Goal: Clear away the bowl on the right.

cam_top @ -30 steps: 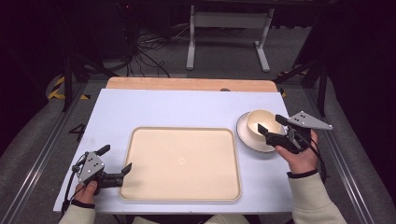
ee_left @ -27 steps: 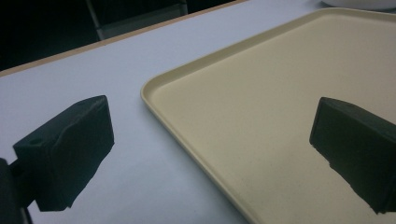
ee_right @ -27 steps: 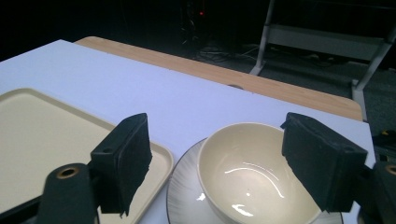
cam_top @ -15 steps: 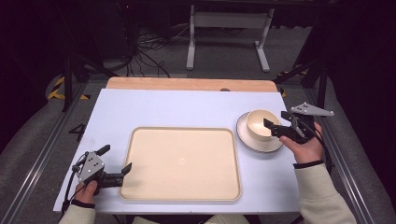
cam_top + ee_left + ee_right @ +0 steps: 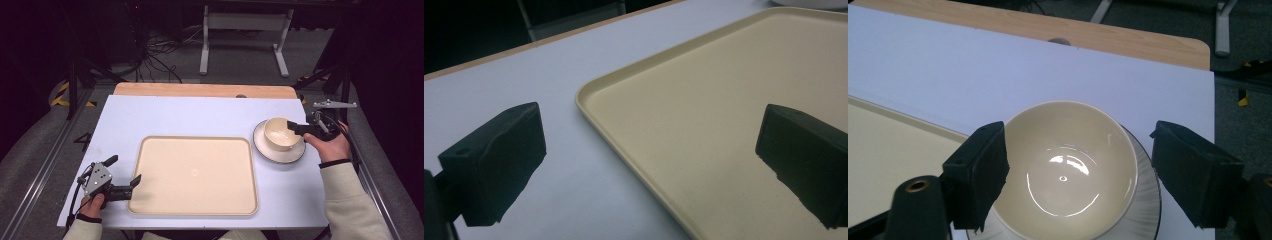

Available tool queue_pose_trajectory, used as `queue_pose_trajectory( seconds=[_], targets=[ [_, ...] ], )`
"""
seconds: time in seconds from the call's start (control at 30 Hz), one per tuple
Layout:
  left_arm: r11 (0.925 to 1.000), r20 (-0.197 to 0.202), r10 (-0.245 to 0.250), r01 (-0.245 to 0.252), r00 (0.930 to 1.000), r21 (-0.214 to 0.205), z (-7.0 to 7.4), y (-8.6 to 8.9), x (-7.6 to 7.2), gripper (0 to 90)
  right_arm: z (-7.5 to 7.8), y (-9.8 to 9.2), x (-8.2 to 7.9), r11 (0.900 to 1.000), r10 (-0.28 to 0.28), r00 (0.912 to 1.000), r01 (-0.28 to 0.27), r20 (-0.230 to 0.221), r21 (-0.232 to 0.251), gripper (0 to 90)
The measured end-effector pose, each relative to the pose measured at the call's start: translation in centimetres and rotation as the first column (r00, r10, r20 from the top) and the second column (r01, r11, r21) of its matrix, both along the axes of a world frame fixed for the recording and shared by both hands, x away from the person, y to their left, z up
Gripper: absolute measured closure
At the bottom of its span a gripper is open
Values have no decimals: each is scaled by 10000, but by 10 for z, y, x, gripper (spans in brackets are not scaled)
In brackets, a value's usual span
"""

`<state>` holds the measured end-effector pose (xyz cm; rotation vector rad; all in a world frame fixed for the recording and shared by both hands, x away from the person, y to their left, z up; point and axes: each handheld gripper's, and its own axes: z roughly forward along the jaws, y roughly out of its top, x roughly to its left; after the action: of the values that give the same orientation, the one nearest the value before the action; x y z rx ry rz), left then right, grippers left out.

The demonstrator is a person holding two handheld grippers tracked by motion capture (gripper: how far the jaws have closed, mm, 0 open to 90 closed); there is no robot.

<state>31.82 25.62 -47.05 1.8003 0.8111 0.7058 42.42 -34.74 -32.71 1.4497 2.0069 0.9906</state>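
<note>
A: Where does the right gripper sit?
B: Level at the table's right edge, jaws spread wide either side of the bowl, which stands on the saucer.
A: The left gripper?
B: Low, released, jaws straddling the tray corner.

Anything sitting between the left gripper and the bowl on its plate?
Just the tray, bare inside, lying between the left gripper and the bowl on its plate, as the high view shows.
</note>
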Motion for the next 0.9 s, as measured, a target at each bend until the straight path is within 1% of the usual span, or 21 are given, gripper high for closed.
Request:
queue_pose_trajectory(
  seconds=[0.17,0.3,0.4,0.43,0.47,0.53,0.63,0.73,0.77,0.83,0.9],
  targets=[
    [10000,0,6,-6,10000,-5,0,0,0,4,-4,-2,11,9998,-52,9990,43,-453,-190,240],
    [10000,8,7,-7,10000,37,0,0,0,4,-7,-6,20,9993,-190,9969,164,-759,-347,284],
    [10000,20,2,-2,10000,57,0,0,0,4,-11,-10,27,9985,-306,9926,251,-1174,-480,327],
    [10000,16,2,-3,10000,54,0,0,0,4,-11,-10,27,9985,-306,9926,251,-1174,-480,327],
    [10000,1,-2,2,10000,45,0,0,0,4,-14,-13,30,9985,-300,9898,233,-1394,-496,353],
    [10000,5,-3,3,10000,49,0,0,0,4,-16,-13,32,9984,-323,9884,251,-1481,-499,363],
    [10000,3,-1,1,10000,47,0,0,0,4,-22,-15,38,9980,-380,9819,280,-1856,-558,375],
    [10000,3,-13,13,10000,50,0,0,0,4,-28,-17,44,9977,-424,9755,300,-2160,-605,388],
    [10000,-6,-11,11,10000,33,0,0,0,4,-30,-18,46,9975,-411,9747,275,-2199,-648,394],
    [10000,8,-18,18,10000,55,0,0,0,4,-34,-20,51,9971,-459,9689,298,-2432,-695,408],
    [10000,10,-23,23,10000,60,0,0,0,4,-39,-21,55,9971,-509,9615,335,-2701,-687,442]
  ],
)
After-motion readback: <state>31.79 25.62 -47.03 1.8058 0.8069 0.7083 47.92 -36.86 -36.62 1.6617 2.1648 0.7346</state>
